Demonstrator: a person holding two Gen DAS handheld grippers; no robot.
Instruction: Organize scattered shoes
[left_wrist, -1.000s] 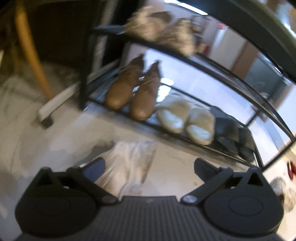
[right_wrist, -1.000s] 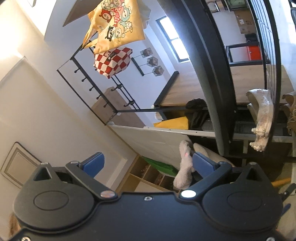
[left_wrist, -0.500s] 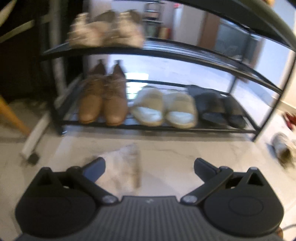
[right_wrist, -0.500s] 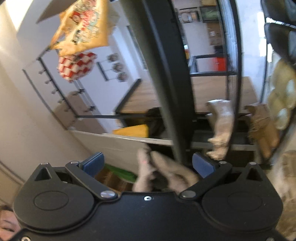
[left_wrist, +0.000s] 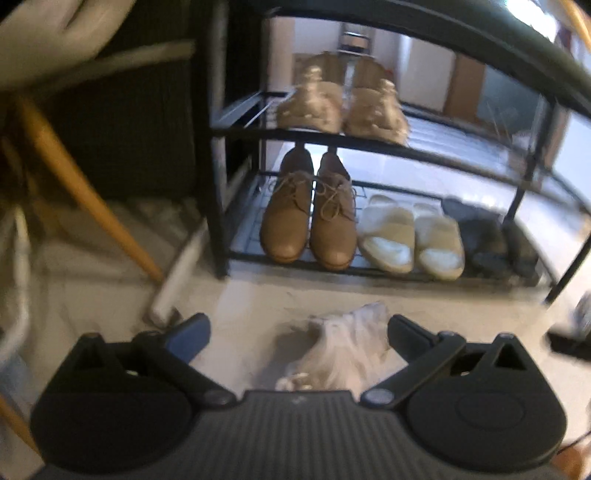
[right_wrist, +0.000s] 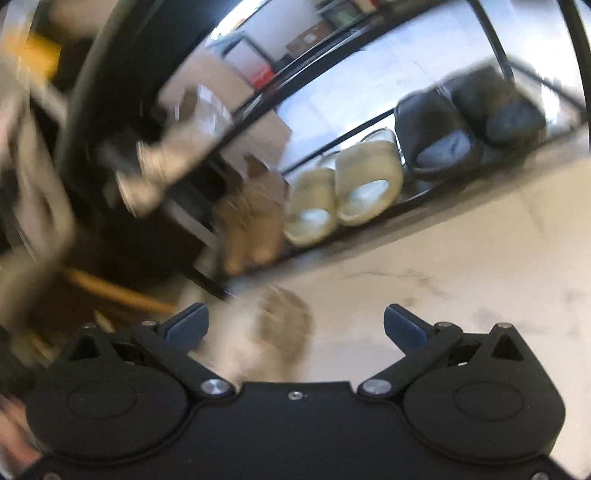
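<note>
Left hand-held gripper – agape – above white shoe (blurred)

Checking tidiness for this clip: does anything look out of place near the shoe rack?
Yes. One pale shoe lies on the floor before the rack, between the open left gripper fingers, while the brown shoes, cream slippers and dark slippers sit paired on the bottom shelf.

A slanted wooden leg stands on the pale marble floor
</note>
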